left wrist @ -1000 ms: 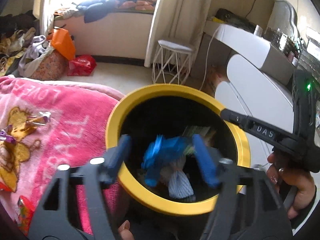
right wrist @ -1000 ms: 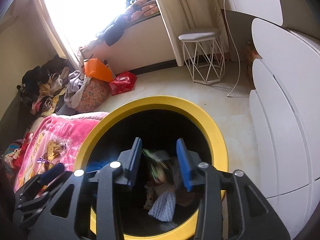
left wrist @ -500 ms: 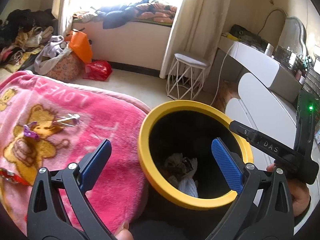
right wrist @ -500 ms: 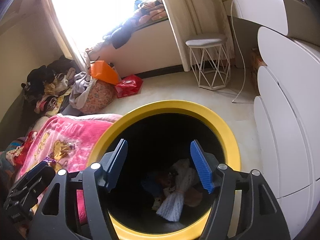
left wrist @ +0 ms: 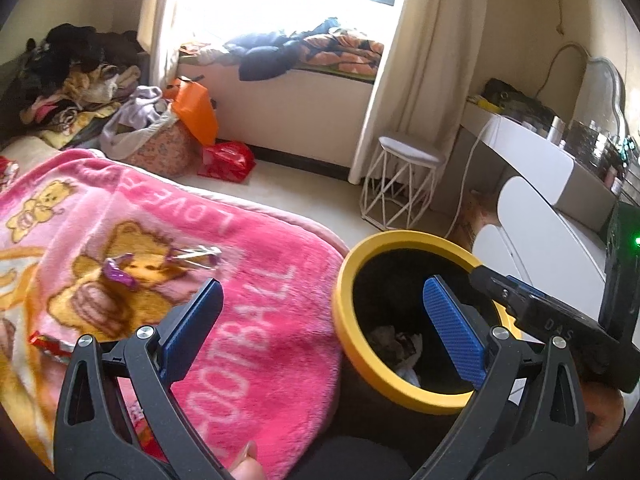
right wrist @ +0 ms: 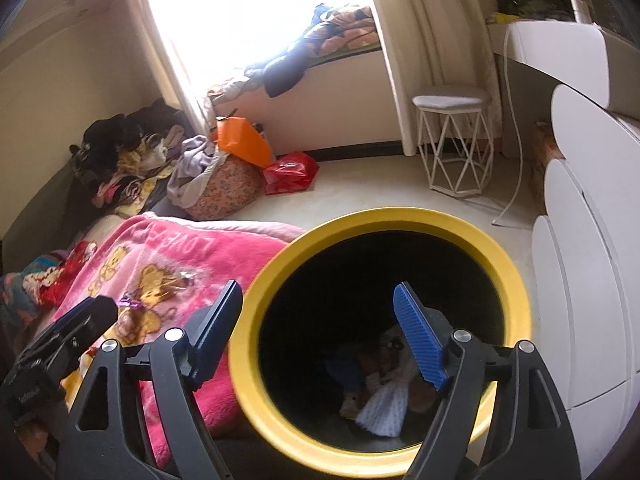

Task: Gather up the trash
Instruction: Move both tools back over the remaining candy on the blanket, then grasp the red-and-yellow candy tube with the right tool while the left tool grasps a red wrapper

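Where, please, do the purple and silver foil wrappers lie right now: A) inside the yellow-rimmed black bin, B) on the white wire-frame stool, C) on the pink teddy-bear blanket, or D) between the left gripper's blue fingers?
C: the purple foil wrapper and the silver foil wrapper both lie on the pink teddy-bear blanket, beyond the open, empty left gripper and outside the yellow-rimmed black bin.

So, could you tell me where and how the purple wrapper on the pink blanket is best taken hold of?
I would pinch the purple wrapper across its crumpled middle, coming straight down from above with the open left gripper. It lies flat and loose on the soft pink blanket, so a side approach would probably only push it along. The silver wrapper lies apart from it.
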The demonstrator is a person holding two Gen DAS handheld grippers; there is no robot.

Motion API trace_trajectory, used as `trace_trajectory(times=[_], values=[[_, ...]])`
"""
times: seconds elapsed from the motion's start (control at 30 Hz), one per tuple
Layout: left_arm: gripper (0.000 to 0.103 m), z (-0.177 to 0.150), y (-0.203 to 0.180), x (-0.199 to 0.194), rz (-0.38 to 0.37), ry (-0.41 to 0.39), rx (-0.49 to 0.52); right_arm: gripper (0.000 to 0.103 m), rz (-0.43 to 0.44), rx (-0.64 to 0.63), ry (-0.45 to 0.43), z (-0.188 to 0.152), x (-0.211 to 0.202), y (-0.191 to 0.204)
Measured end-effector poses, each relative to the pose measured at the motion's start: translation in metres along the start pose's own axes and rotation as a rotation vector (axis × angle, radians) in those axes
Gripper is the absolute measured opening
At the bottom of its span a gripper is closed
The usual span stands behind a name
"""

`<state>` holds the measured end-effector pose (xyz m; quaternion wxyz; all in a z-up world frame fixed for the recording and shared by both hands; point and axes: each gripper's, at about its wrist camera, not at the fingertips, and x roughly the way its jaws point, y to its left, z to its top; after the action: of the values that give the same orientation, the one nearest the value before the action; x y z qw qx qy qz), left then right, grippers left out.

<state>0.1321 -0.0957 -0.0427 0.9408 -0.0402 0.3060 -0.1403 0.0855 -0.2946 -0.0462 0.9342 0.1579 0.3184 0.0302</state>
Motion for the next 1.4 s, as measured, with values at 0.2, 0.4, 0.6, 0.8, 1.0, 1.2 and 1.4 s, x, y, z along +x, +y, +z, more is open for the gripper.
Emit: trace_trajectory(times=[0.2,0.4,0.6,0.8,1.0,1.2,1.4], values=[[0.092,0.001,0.02,-0.013,0.043,-0.027,-0.029,0.076,0.044,-0.042,0.008,-0.003,-0.001,0.027],[0.092,0.0,0.045,-0.025,0.092,-0.046,-0.061,0.077,0.084,-0.089,0.029,-0.012,0.002,0.056],[0.092,-0.003,0.068,-0.033,0.131,-0.054,-0.099,0.077,0.115,-0.128,0.055,-0.021,0.005,0.084],[0.092,-0.006,0.095,-0.042,0.173,-0.062,-0.145,0.078,0.158,-0.166,0.085,-0.03,0.008,0.111],[0.092,-0.012,0.128,-0.051,0.224,-0.062,-0.199,0.078,0.199,-0.211,0.134,-0.045,0.015,0.14],[0.092,-0.022,0.161,-0.054,0.276,-0.047,-0.272,0.078,0.245,-0.242,0.197,-0.063,0.024,0.169],[0.092,-0.035,0.191,-0.053,0.325,-0.008,-0.336,0.078,0.257,-0.284,0.252,-0.077,0.037,0.192]])
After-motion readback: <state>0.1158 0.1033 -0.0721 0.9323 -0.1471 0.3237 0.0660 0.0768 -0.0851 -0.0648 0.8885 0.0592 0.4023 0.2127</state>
